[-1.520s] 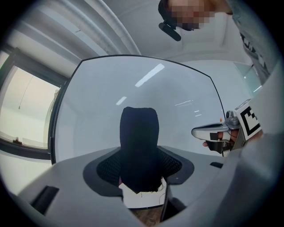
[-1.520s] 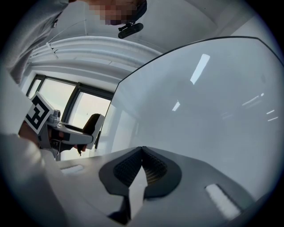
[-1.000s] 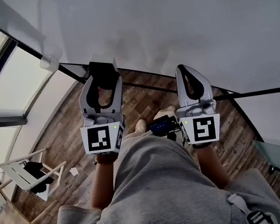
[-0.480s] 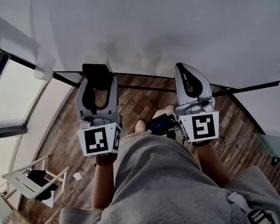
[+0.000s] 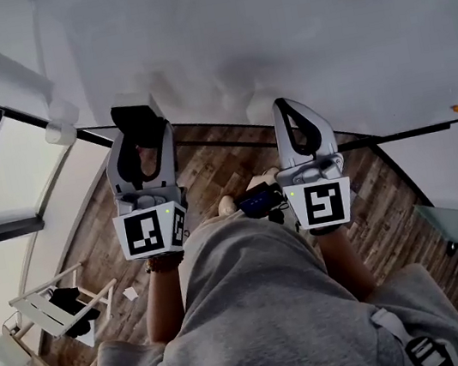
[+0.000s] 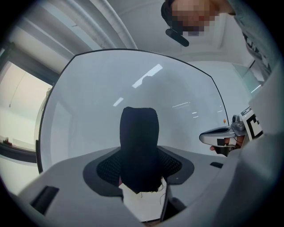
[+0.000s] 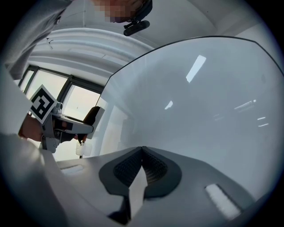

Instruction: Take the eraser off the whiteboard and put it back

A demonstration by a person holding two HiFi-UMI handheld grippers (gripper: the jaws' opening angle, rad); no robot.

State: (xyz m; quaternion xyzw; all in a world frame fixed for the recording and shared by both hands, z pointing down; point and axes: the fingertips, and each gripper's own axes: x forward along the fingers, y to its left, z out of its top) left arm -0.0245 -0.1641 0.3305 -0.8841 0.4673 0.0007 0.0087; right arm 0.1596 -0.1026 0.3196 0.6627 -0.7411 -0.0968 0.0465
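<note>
The left gripper [image 5: 138,134] pinches the black-felt eraser [image 6: 139,150] at 11 o'clock, near the whiteboard [image 5: 273,31], while the right gripper [image 5: 286,107] at 1 o'clock is pressed together, empty; likely the return step, needing the eraser set flat on the board before release

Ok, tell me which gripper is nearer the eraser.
Left. The left gripper has the eraser clamped between its jaws, in front of the whiteboard. The right gripper is off to its side, apart from it, jaws together and empty.
</note>
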